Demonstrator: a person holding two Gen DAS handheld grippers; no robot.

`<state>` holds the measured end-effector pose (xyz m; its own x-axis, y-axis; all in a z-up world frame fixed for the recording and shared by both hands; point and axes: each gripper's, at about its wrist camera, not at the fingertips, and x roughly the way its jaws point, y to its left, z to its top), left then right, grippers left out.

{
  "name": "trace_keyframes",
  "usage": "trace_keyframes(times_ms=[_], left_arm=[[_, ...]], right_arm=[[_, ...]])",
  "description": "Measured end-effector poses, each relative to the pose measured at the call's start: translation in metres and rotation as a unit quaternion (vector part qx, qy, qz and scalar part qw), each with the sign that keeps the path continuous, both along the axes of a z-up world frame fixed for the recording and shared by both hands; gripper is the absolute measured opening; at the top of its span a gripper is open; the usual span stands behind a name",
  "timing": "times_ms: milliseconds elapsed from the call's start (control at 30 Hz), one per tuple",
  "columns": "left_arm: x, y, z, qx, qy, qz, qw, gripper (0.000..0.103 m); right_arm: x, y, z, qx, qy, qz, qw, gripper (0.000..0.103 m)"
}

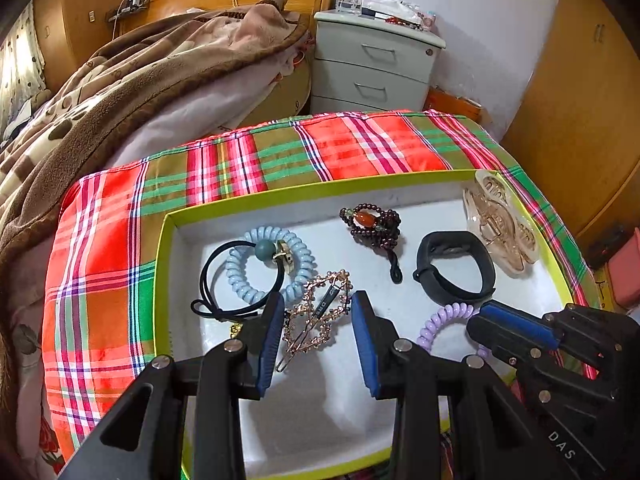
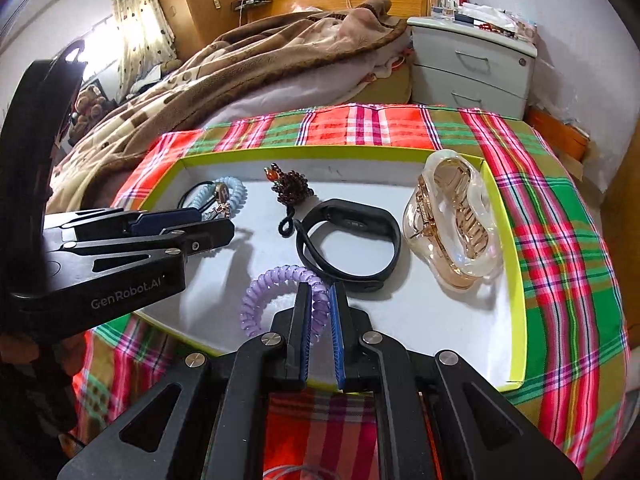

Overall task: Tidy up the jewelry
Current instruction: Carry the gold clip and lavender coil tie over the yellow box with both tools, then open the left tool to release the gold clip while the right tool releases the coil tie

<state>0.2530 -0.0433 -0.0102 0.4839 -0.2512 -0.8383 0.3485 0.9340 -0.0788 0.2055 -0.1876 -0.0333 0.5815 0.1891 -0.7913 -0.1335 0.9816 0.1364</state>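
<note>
A shallow white tray with a lime-green rim [image 1: 168,224] [image 2: 516,304] lies on a plaid cloth. My left gripper [image 1: 318,304] is open, its fingers either side of a rose-gold hair clip [image 1: 320,316]. My right gripper [image 2: 320,296] is shut on a purple spiral hair tie [image 2: 260,296] [image 1: 444,320]. Also in the tray are a light blue spiral tie [image 1: 244,276] with a black elastic with a bead [image 1: 208,276], a dark beaded bracelet [image 1: 374,222] [image 2: 290,186], a black wristband [image 1: 454,268] [image 2: 348,240] and a clear claw clip [image 1: 500,224] [image 2: 456,224].
The plaid cloth [image 1: 112,232] [image 2: 560,240] covers the surface under the tray. A bed with a brown blanket [image 1: 120,80] lies at the left. A grey bedside drawer unit [image 1: 372,64] stands behind. Wooden wardrobe doors [image 1: 580,120] are on the right.
</note>
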Motion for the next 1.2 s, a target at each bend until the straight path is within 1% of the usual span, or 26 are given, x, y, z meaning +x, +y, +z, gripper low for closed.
trace_keyframes(times_ms=[233, 867, 933, 1033, 1200], left_arm=[[0.002, -0.003, -0.006, 0.004, 0.012, 0.000, 0.9999, 0.036], [0.001, -0.004, -0.007, 0.007, 0.020, 0.000, 0.9998, 0.037], [0.001, -0.004, -0.006, 0.003, 0.022, -0.001, 0.9998, 0.038], [0.000, -0.003, -0.006, -0.004, 0.026, -0.003, 0.9997, 0.041], [-0.004, -0.002, -0.002, -0.004, 0.021, 0.000, 0.9998, 0.042]], right_arm=[[0.001, -0.001, -0.001, 0.001, 0.004, 0.000, 1.000, 0.010], [0.000, -0.005, -0.001, 0.013, 0.006, -0.013, 1.000, 0.010], [-0.001, -0.007, 0.000, 0.016, 0.005, -0.015, 1.000, 0.010], [-0.003, -0.008, 0.001, 0.018, 0.003, -0.018, 1.000, 0.012], [-0.009, -0.011, 0.007, 0.027, -0.007, -0.024, 0.999, 0.012]])
